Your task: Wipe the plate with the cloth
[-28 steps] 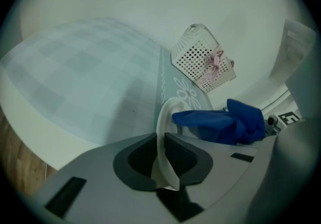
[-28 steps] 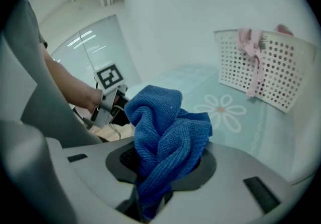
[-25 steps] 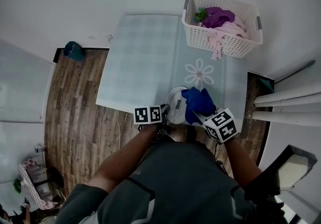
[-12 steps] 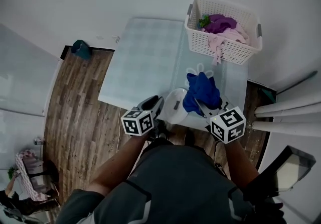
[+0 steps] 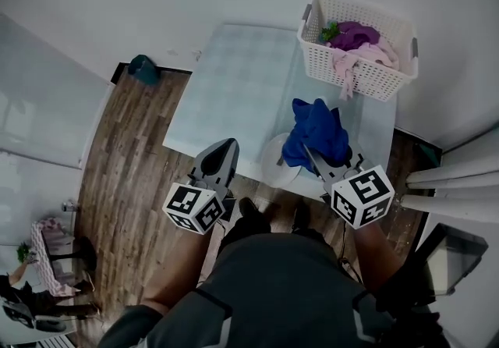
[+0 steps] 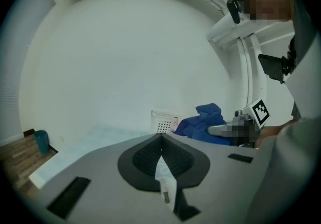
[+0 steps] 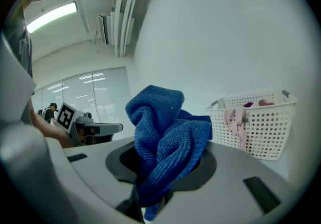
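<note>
A white plate (image 5: 274, 163) lies at the near edge of the pale table (image 5: 234, 89). My right gripper (image 5: 312, 158) is shut on a bunched blue cloth (image 5: 316, 132), which hangs in the air above the plate's right side. In the right gripper view the cloth (image 7: 165, 132) bulges out of the gripper (image 7: 165, 160). My left gripper (image 5: 226, 145) hovers left of the plate, apart from it. Its jaws have just closed, and in the left gripper view the gripper (image 6: 161, 138) stands shut with nothing held. That view also shows the cloth (image 6: 203, 122).
A white laundry basket (image 5: 359, 34) with purple and pink clothes stands at the table's far right corner. A teal object (image 5: 144, 69) sits on the wooden floor by the table's far left corner. White pipes (image 5: 452, 182) run at the right.
Both grippers rose. The left one came off the plate's left rim, opened, swung up and left, then shut. The right one lifted the blue cloth off the plate.
</note>
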Available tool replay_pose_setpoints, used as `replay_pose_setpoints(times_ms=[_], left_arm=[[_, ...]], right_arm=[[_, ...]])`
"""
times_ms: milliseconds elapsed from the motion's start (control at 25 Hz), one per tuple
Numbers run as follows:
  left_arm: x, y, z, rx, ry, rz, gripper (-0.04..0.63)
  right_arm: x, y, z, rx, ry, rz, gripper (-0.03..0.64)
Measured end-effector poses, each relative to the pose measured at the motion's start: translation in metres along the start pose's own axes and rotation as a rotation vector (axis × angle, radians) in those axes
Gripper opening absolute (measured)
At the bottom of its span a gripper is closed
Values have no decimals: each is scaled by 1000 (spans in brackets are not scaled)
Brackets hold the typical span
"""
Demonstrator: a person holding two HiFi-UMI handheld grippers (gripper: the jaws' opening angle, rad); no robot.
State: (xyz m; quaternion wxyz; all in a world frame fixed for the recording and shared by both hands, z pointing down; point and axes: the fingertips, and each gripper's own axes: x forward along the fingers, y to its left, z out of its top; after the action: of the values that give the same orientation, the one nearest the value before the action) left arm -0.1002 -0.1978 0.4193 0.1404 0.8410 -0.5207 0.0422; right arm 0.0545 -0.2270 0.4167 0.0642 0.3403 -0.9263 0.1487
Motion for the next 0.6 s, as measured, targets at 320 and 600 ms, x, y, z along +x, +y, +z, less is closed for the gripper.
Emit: replay_pose_setpoints(times_ms=[320,600], left_arm=[[-22,-4,27,10,-85,-99,8],[-44,20,47,14,-87,-101,8]], right_arm=[[8,21,15,-47,-8,-68,135],[11,41,32,-57,-34,-169,130]])
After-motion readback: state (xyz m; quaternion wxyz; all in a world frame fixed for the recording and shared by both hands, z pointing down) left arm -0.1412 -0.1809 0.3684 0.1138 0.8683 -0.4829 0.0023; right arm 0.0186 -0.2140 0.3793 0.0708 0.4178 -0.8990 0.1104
